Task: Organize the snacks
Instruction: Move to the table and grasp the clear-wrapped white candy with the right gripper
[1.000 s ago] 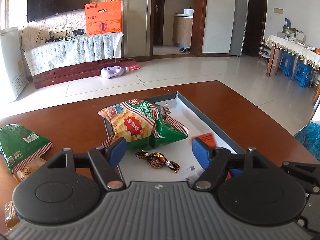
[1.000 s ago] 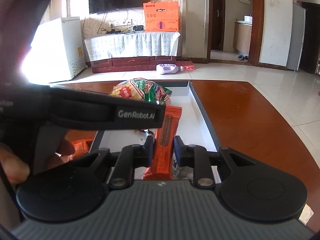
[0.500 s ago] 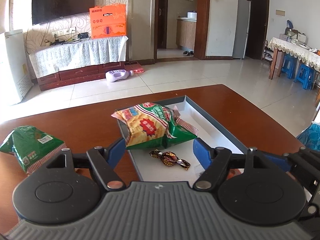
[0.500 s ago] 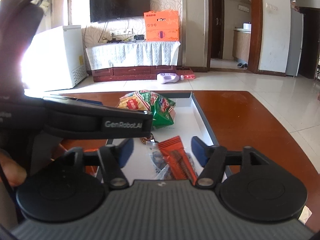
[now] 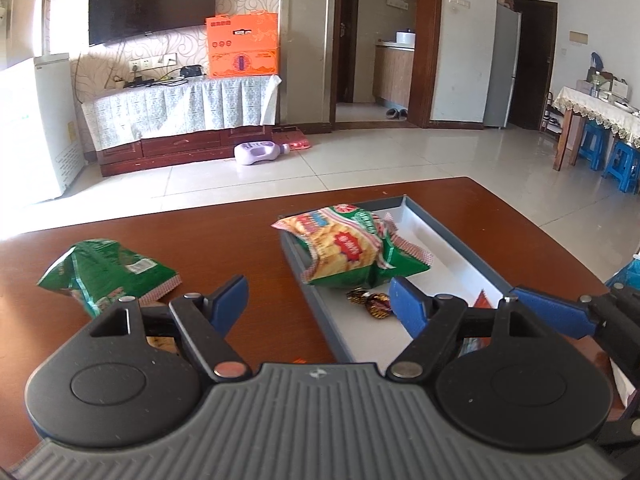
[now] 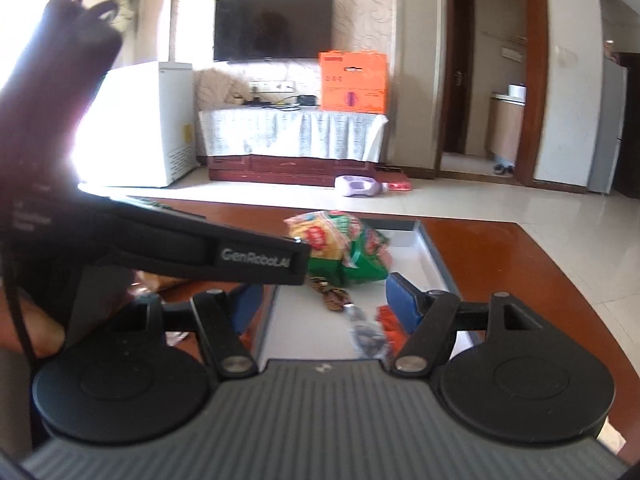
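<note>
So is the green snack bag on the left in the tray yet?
No, it is out. The green snack bag lies on the wooden table, left of the tray.

orange wrapper (image 5: 485,301) mostly behind finger

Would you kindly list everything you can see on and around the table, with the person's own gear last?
table: one, reddish-brown wood, foreground
tray: one, grey rim, white inside, on the table
chip bag: one, yellow, red and green, at the tray's far end
green bag: one, on the table, left of the tray
candy: one or two, brown and gold, in the tray before the chip bag
orange wrapper: one, in the tray's near end
TV: one, black, on the wall
orange box: one, on the cloth-covered cabinet
bottle: one, lilac, on the floor
stools: two, blue, far right
left gripper: open, empty
right gripper: open, above the tray
</note>
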The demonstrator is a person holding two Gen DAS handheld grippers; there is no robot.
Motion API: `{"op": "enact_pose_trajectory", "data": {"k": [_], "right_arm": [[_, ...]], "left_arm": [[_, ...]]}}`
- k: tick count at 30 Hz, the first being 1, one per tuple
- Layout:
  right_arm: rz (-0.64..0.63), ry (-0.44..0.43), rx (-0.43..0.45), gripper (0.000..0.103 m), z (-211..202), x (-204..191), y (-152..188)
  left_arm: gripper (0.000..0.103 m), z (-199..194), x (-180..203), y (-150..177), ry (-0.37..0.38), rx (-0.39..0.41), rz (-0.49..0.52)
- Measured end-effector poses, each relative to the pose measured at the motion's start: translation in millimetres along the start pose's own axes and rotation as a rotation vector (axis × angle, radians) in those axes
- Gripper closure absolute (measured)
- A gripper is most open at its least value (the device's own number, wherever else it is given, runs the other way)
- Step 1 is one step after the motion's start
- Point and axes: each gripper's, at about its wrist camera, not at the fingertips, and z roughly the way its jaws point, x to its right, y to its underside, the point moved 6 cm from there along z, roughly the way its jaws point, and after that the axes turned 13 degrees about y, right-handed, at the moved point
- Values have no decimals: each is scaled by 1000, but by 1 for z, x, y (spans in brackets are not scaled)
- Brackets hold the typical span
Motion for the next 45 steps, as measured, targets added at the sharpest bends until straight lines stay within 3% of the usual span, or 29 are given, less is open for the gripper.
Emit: {"op": "enact_pose_trajectory", "data": {"k": [8, 13, 27, 33, 41, 45], "right_arm": [[-53, -61, 27, 33, -13, -28, -3], [-77, -144, 24, 33, -21, -43, 1], [-167, -286, -55, 37, -22, -96, 23], [-169, -348, -119, 37, -13, -118, 34], [-222, -245, -200, 37, 21, -137, 46], [-174, -210, -210, 37, 38, -133, 41]], "left_arm": [[21, -22, -26, 7, -51, -2, -26], [21, -39, -44, 17, -89, -5, -56], [21, -75, -114, 51, -250, -11, -121], [21, -79, -139, 67, -285, -38, -163], [21, -80, -152, 80, -301, -58, -178], [21, -79, -155, 86, -281, -66, -196]]}}
